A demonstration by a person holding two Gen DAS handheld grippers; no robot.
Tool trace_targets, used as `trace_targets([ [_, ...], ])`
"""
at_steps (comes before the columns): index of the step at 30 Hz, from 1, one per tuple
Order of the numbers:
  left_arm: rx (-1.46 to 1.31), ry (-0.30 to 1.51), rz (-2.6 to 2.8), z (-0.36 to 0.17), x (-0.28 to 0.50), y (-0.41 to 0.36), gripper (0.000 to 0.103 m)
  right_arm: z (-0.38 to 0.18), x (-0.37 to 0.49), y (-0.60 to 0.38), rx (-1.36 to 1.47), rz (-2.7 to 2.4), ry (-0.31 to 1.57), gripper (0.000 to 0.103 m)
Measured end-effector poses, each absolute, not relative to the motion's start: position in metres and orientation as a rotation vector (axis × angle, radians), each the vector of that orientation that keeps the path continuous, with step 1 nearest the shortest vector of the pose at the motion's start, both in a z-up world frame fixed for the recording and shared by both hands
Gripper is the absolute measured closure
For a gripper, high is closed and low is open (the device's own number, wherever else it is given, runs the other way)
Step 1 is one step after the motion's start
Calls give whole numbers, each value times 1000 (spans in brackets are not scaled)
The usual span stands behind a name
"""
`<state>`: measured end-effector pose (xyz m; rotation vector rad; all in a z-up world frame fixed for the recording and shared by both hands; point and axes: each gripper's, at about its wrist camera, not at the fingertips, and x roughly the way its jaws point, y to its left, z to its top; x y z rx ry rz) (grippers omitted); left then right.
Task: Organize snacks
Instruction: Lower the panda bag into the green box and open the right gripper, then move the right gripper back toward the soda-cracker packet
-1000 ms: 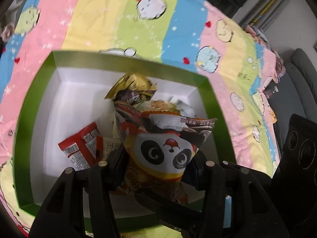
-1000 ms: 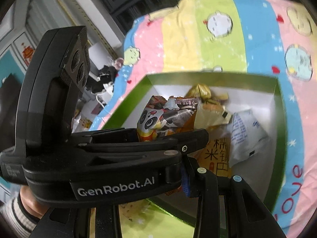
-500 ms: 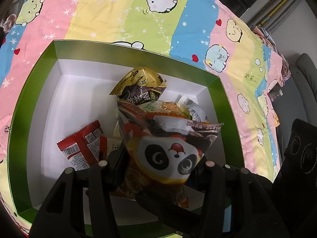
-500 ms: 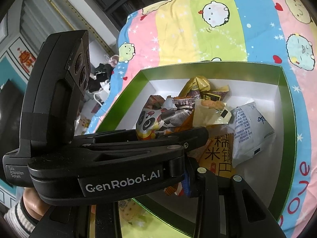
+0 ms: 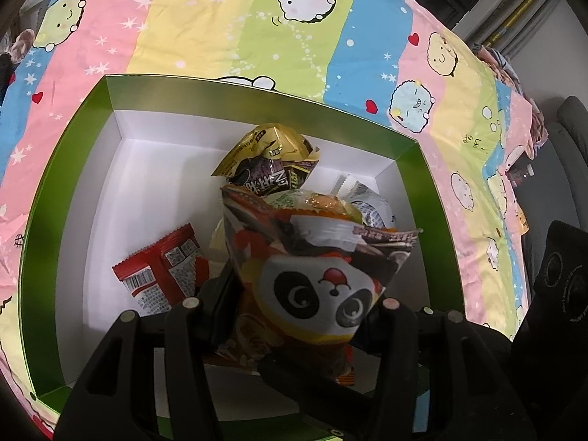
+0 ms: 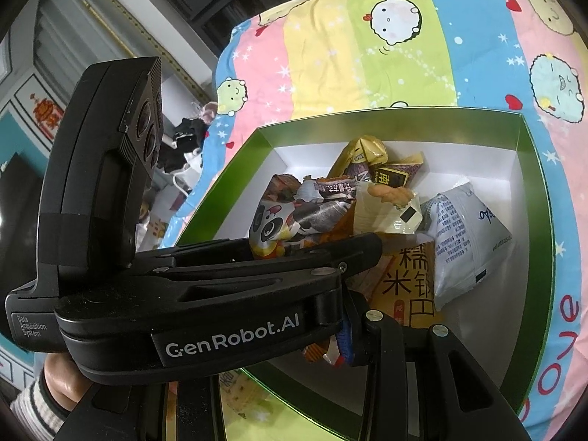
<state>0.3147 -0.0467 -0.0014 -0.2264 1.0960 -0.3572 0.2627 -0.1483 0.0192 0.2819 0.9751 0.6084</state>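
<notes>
Compared with the earlier frames, the green box (image 5: 44, 220) sat lower in view, so the left gripper (image 5: 294, 305) had risen, its fingers clamped on the panda packet (image 5: 316, 286) above the box. One red packet (image 5: 158, 275) and one white packet (image 6: 463, 235) lay inside. The right gripper's (image 6: 352, 330) fingers were mostly hidden; their gap was undetermined.

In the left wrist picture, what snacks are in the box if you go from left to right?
Red packet → panda bag held in the left gripper → white packet peeking out at the right. The gold and purple packets sit behind the panda bag, so I left them out.
</notes>
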Motion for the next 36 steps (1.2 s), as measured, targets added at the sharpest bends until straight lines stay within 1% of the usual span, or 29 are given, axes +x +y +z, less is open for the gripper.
trace_targets([
  [3,-216,1087,-347,-1,313,-47,48,17,262,-151,307,610,983,64],
  [6,-205,1079,-331,0,310,-47,34,19,258,-152,293,603,972,64],
  [8,-199,1062,-323,4,307,-47,30,21,256,-152,279,587,966,62],
  [9,-197,1050,-312,7,305,-46,24,23,254,-153,274,573,962,61],
  [11,-198,1019,-289,14,301,-42,19,27,251,-155,262,557,949,60],
  [13,-194,974,-276,25,295,-38,14,33,245,-159,242,533,932,56],
  [15,-185,927,-266,38,287,-36,14,41,238,-165,229,503,899,50],
  [18,-167,850,-252,59,271,-31,13,57,222,-178,248,468,824,45],
  [20,-158,809,-245,71,260,-28,5,67,211,-186,276,471,784,43],
  [21,-158,790,-243,77,253,-25,0,72,206,-188,284,473,770,42],
  [29,-160,715,-270,109,201,-12,1,101,159,-195,330,501,705,37],
  [33,-143,705,-270,114,175,-6,1,104,136,-198,350,507,708,36],
  [36,-137,720,-275,109,158,1,1,97,122,-201,380,510,733,35],
])
